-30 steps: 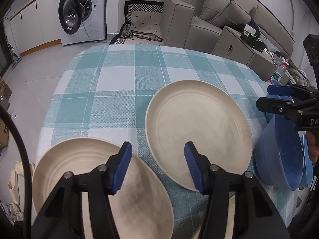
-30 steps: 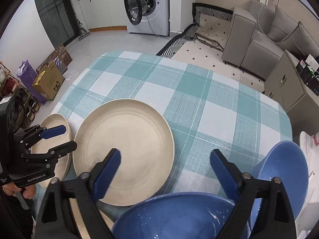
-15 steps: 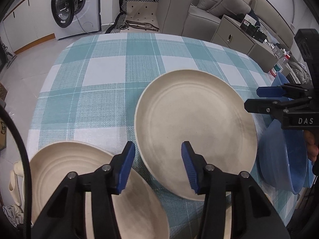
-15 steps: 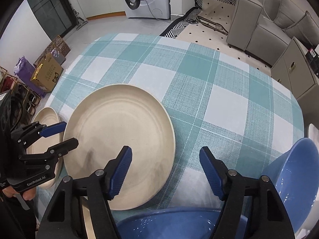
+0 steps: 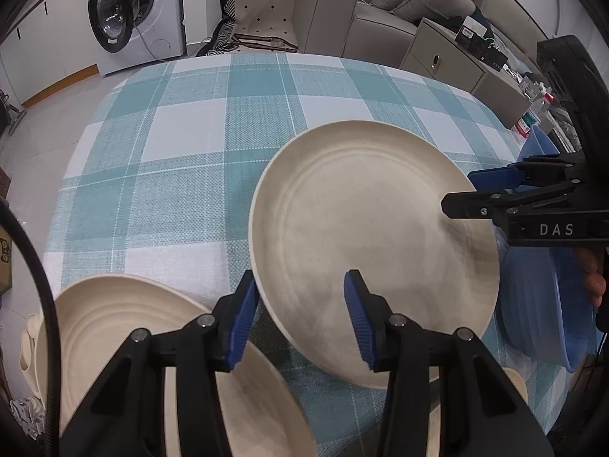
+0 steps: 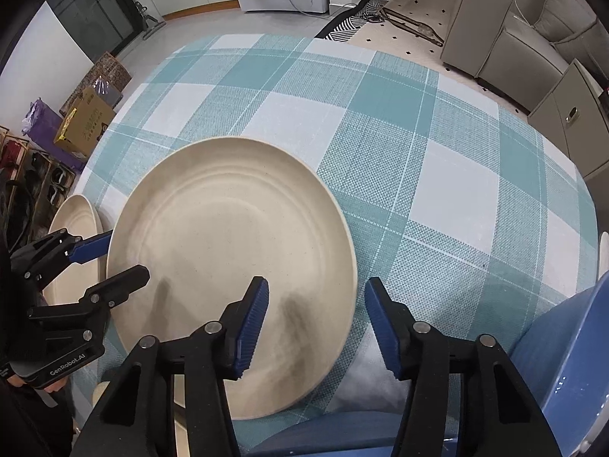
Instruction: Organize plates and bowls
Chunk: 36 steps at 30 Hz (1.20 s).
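Note:
A large cream plate [image 5: 365, 236] lies on the checked tablecloth [image 5: 190, 144]; it also shows in the right wrist view [image 6: 228, 259]. My left gripper [image 5: 302, 318] is open, its jaws straddling the plate's near left rim. My right gripper [image 6: 316, 320] is open over the plate's right rim; it shows at the right edge of the left wrist view [image 5: 472, 194]. A second cream plate [image 5: 152, 361] lies at the lower left. Blue bowls [image 5: 548, 304] sit at the right, also seen in the right wrist view [image 6: 567, 361].
The table edge drops to the floor at left. A washing machine [image 5: 133, 19] and a grey sofa [image 5: 380, 11] stand beyond the table. A cardboard box [image 6: 83, 122] and a shoe rack are on the floor to the left.
Both grippers have moved in toward the large cream plate and narrowed their jaws somewhat. The plate looks nearer and larger in both views.

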{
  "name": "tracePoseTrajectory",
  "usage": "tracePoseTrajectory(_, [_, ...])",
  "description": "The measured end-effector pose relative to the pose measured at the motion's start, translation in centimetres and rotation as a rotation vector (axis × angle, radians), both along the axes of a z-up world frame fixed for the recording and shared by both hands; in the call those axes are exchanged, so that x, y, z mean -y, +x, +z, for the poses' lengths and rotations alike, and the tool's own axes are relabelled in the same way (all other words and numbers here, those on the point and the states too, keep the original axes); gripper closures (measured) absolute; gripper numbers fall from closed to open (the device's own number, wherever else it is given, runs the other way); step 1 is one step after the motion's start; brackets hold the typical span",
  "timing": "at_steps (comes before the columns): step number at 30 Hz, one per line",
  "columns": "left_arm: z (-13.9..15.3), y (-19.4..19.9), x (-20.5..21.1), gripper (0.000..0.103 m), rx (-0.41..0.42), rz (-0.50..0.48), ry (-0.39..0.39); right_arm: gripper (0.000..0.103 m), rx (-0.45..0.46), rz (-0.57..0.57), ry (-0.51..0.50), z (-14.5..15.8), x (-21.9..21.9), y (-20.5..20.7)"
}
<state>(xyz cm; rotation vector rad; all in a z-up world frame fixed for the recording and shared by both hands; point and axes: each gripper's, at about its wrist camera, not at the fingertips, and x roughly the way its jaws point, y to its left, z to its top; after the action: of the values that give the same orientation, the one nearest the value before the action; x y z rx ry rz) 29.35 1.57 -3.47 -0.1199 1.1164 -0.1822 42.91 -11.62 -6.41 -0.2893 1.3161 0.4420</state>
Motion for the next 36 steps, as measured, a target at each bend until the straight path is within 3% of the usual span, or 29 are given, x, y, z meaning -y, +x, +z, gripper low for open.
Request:
tracePoseTrajectory(16, [-0.4, -0.1, 1.3, 0.059, -0.011, -0.016, 0.038, 0.061, -0.004, 0.001, -0.033, -0.7, 0.1, -0.1])
tracePoseTrajectory(19, [-0.4, -0.1, 1.0, 0.065, -0.004, 0.009, 0.029, 0.064, 0.020, 0.003, -0.040, -0.5, 0.4, -0.3])
tracePoseTrajectory(26, [-0.3, -0.1, 0.3, 0.070, 0.012, 0.050, 0.013, 0.079, 0.078, 0.000, -0.043, 0.5, 0.7, -0.5])
tracePoseTrajectory(36, [0.6, -0.2, -0.3, 0.072, 0.035, 0.074, -0.007, 0.081, 0.113, -0.021, -0.009, 1.7, 1.1, -0.7])
